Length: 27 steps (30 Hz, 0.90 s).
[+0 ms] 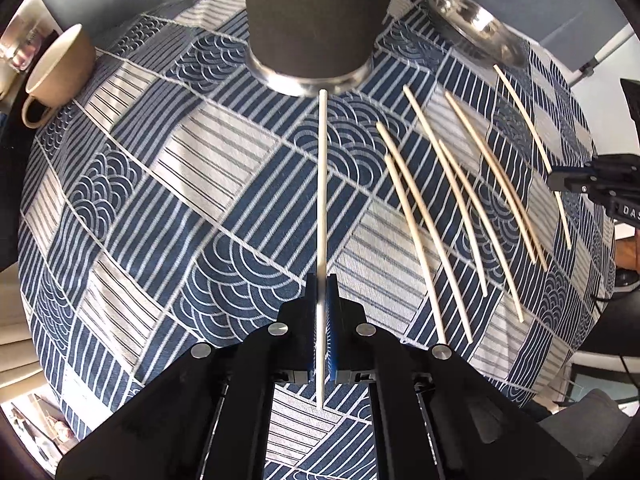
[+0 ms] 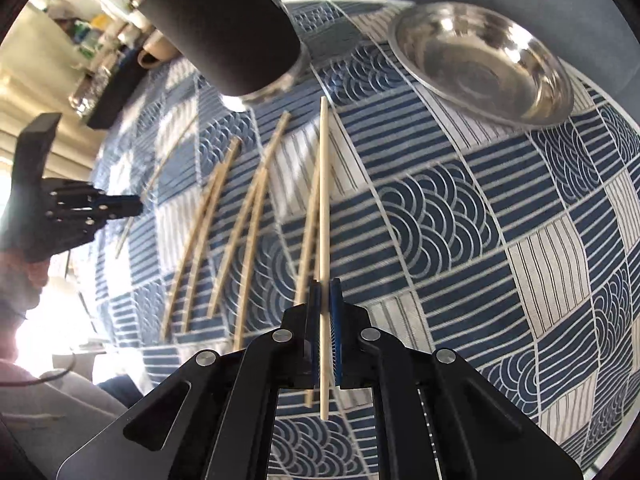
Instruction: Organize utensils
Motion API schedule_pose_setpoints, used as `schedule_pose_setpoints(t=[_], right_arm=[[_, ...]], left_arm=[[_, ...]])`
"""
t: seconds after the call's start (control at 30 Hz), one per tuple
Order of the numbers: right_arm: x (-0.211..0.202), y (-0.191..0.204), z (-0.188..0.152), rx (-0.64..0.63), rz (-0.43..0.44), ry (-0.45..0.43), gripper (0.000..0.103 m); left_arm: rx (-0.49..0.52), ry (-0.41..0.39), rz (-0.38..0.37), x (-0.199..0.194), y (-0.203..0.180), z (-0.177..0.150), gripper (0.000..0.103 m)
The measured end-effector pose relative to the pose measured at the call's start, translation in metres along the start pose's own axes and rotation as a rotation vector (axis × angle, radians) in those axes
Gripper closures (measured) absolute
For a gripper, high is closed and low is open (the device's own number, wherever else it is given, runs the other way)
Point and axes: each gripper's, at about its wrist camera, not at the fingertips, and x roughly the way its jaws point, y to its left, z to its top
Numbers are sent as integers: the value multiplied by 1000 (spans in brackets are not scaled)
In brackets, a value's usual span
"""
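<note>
A blue-and-white patterned cloth covers the tabletop, with a dark tall holder on a steel base standing straight ahead of both hands. In the left wrist view, the left tongs are clenched on one pale chopstick, its far tip just short of the holder's base; the loose chopsticks lie to the right of these tongs, and a beige mug sits far left. In the right wrist view, the right tongs grip another chopstick, the loose sticks lying to their left and a steel bowl ahead to the right. Each stick is pinched near its lower end, so I judge it may pivot or slip on the lift, or its tip may strike the holder's wall and miss the mouth.
</note>
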Motion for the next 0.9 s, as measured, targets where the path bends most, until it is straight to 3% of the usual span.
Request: schedule_pose_setpoints(t=[0.3, 0.63, 0.9], right_arm=[[-40, 34, 48, -41, 121, -171, 99], [-101, 72, 99, -142, 205, -349, 99], [-104, 89, 128, -192, 241, -377, 98]], left_arm=[[-63, -136, 39, -49, 17, 20, 99], [-95, -271, 107, -103, 8, 62, 98], [-115, -292, 135, -123, 13, 68, 98]])
